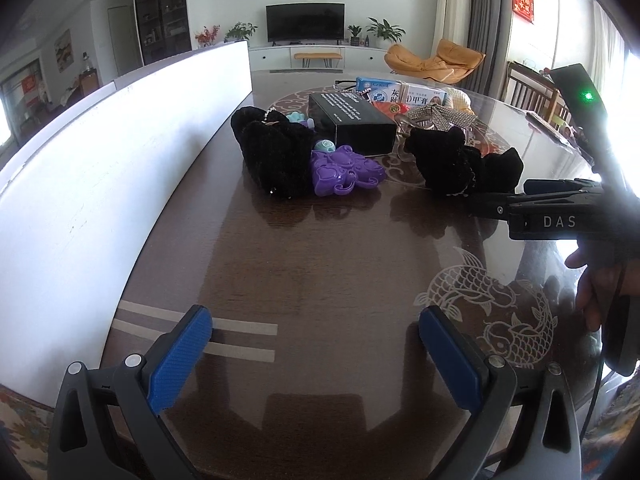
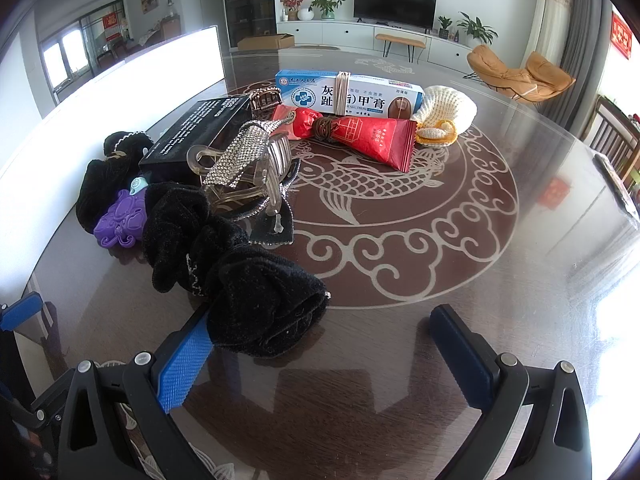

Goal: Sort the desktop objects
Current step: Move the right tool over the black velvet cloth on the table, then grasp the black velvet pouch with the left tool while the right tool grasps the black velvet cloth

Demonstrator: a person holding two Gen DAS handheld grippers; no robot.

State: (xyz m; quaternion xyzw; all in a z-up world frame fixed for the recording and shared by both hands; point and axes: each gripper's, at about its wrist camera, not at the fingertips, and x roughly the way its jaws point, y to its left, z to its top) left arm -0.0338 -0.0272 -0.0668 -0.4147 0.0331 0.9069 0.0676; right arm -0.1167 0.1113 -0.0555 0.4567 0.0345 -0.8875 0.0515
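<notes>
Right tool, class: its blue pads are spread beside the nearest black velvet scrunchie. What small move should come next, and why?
Probably slide the right tool a little left, then close it. The black velvet scrunchie lies over the left pad only; the right pad has bare table before it.

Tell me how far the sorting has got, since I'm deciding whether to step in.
Barely begun. Nothing looks sorted: the black box, ointment carton, red sachet and purple toy lie clustered together. The right tool is open beside a black scrunchie; the left tool is open, empty.
</notes>
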